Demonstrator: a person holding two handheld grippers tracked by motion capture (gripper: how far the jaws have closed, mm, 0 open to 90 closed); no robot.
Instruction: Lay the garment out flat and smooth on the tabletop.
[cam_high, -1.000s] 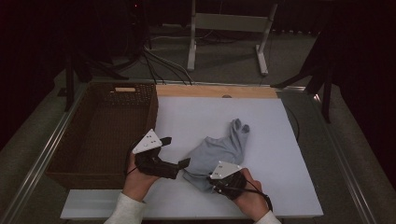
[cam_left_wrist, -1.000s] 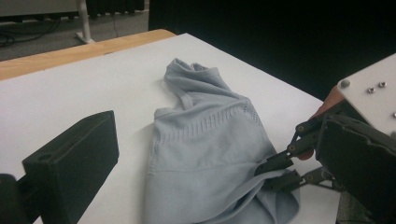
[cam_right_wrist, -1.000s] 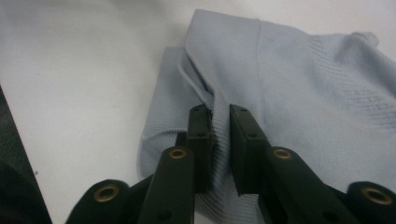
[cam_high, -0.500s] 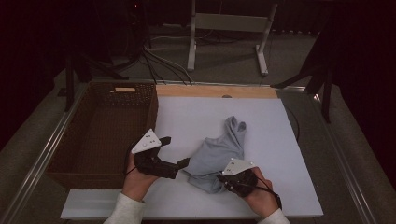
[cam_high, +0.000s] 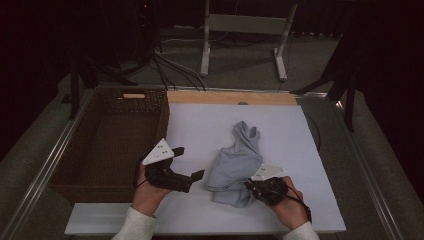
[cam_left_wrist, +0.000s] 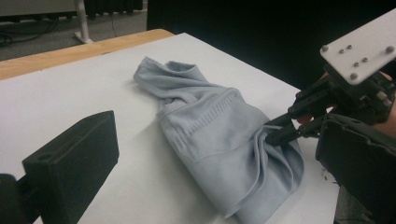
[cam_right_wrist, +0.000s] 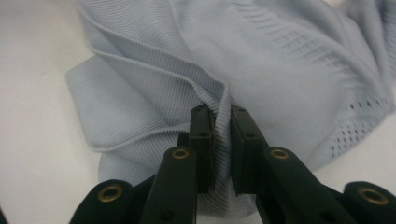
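Dim room, white table (cam_high: 300, 150). Nearest: my right gripper (cam_right_wrist: 222, 121), jaws pinched on a fold of the grey garment (cam_high: 235, 165), which lies crumpled mid-table. My left gripper (cam_high: 192, 176), jaws spread wide, empty, beside it. Left: wicker basket (cam_high: 107, 145).

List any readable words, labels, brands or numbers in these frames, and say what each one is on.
None can be read. The grey garment shows only ribbed and perforated knit, no tag or print. The grey plate on the right gripper carries only screws. The wicker basket has a pale patch at its far rim, too small to read.
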